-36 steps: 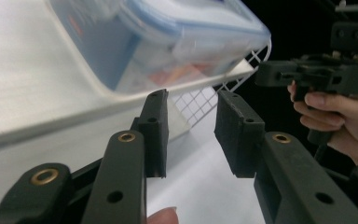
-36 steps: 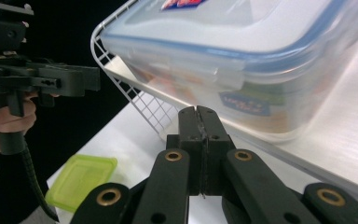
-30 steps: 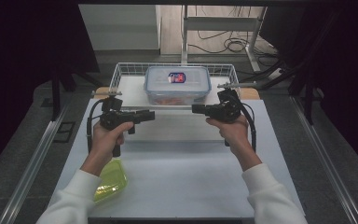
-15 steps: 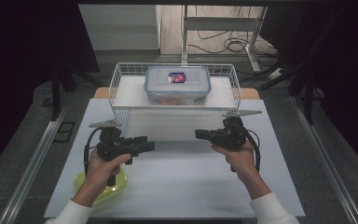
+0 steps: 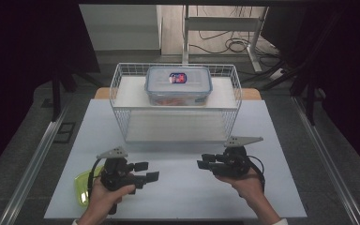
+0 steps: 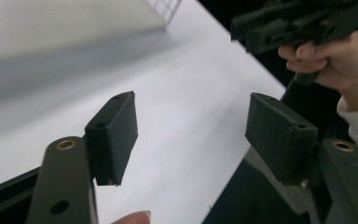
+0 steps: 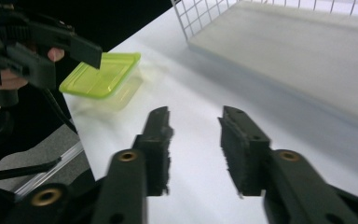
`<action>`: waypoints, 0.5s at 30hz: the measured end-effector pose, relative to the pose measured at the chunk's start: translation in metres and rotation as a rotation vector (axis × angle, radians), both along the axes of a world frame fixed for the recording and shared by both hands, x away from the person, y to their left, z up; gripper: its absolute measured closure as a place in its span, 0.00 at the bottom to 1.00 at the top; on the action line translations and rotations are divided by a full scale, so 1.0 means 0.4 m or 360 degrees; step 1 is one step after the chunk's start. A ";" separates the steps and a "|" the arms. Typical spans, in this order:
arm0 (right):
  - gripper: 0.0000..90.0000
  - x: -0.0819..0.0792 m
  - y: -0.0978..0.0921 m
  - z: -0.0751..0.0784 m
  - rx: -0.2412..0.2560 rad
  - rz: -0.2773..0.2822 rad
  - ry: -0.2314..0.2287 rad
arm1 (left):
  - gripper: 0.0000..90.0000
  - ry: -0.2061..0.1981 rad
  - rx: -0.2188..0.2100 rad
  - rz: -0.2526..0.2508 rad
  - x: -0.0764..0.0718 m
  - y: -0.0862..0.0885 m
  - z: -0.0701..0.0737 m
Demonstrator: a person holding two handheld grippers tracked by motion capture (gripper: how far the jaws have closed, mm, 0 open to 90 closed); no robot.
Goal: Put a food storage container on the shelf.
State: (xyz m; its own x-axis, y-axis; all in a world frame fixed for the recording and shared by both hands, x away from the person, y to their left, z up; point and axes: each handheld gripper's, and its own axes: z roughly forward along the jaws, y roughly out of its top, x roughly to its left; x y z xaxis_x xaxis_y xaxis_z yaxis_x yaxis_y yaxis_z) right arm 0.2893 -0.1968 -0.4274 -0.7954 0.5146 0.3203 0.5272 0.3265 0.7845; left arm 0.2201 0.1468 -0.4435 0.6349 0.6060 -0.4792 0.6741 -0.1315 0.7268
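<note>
My left gripper point(image 5: 147, 171) hovers open over the near left of the white table point(image 5: 178, 187), jaws pointing right. Facing it from the near right, my right gripper point(image 5: 204, 161) is open too, with a gap of bare table between the two. In the left gripper view the left gripper point(image 6: 191, 126) holds nothing, and the right gripper point(image 6: 298, 23) appears at the top right in a hand point(image 6: 335, 70). In the right gripper view the right gripper point(image 7: 193, 126) is empty, with the left gripper point(image 7: 37, 46) at the upper left.
A white wire basket point(image 5: 122, 117) stands at the back middle, holding a clear lidded food box point(image 5: 178, 84). A yellow-green lidded container point(image 5: 82, 187) point(image 7: 100, 79) lies at the near left edge, just behind my left hand. Metal rails run along both sides of the table.
Both grippers have drawn back from the basket front toward the near edge of the table. They stay open and empty, still facing each other.
</note>
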 end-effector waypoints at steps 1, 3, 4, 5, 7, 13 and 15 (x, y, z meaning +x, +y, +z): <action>0.63 -0.006 -0.003 -0.010 -0.0002 -0.0003 0.0008 | 0.36 0.0006 0.0007 -0.0005 -0.007 -0.005 -0.006; 0.61 -0.008 -0.005 -0.016 -0.0020 -0.0001 0.0022 | 0.35 0.0004 0.0032 -0.0013 -0.018 -0.012 -0.015; 0.58 -0.017 -0.012 -0.029 -0.0049 -0.0009 0.0033 | 0.34 0.0017 0.0052 -0.0018 -0.037 -0.024 -0.030; 0.58 -0.017 -0.012 -0.029 -0.0049 -0.0009 0.0033 | 0.34 0.0017 0.0052 -0.0018 -0.037 -0.024 -0.030; 0.55 -0.028 -0.023 -0.045 -0.0053 -0.0019 0.0051 | 0.33 0.0016 0.0127 -0.0024 -0.059 -0.041 -0.053; 0.53 -0.040 -0.030 -0.059 -0.0055 -0.0032 0.0063 | 0.33 0.0018 0.0221 0.0017 -0.063 -0.055 -0.079; 0.52 -0.045 -0.029 -0.066 -0.0076 -0.0029 0.0064 | 0.33 0.0029 0.0227 0.0022 -0.060 -0.056 -0.086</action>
State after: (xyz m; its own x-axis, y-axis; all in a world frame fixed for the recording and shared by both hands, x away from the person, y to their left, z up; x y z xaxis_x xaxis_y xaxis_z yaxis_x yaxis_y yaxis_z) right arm 0.2714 -0.2086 -0.4536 -0.7728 0.5444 0.3262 0.5640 0.3533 0.7464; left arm 0.1960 0.1244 -0.4778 0.6180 0.6773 -0.3992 0.6896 -0.2231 0.6890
